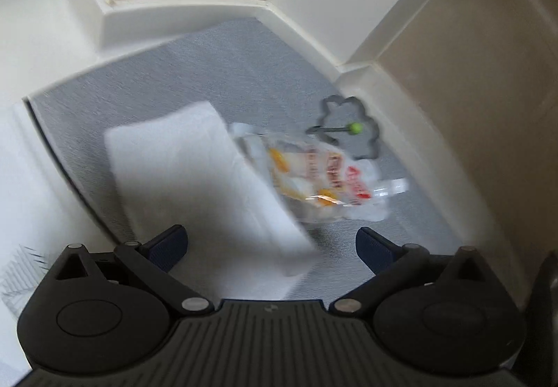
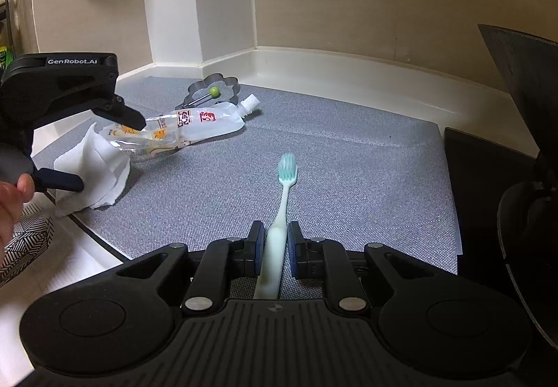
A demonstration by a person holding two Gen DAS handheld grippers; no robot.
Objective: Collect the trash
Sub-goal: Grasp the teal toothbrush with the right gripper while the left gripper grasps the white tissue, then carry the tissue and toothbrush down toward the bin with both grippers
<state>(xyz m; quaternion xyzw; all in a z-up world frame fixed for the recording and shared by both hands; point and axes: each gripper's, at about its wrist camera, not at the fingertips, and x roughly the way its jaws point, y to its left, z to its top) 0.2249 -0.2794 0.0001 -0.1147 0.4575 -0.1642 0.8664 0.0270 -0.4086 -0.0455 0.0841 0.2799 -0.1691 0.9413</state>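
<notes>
Right wrist: toothbrush clamped in right hand-held gripper.

Built both alike: the left gripper and right gripper in matte black plastic, each with a ribbed central deck flanked by two round housings bearing a shallow oval recess. Joined by angular link arms on silver pivot pins, ending in short fingers faced with dark blue textured pads. Marked in white "GenRobot.AI" along the top of the left gripper's body as caught by the right wrist camera, with small dark screws at its side plate; showed a bare hand at that edge, no sleeve visible.
</notes>
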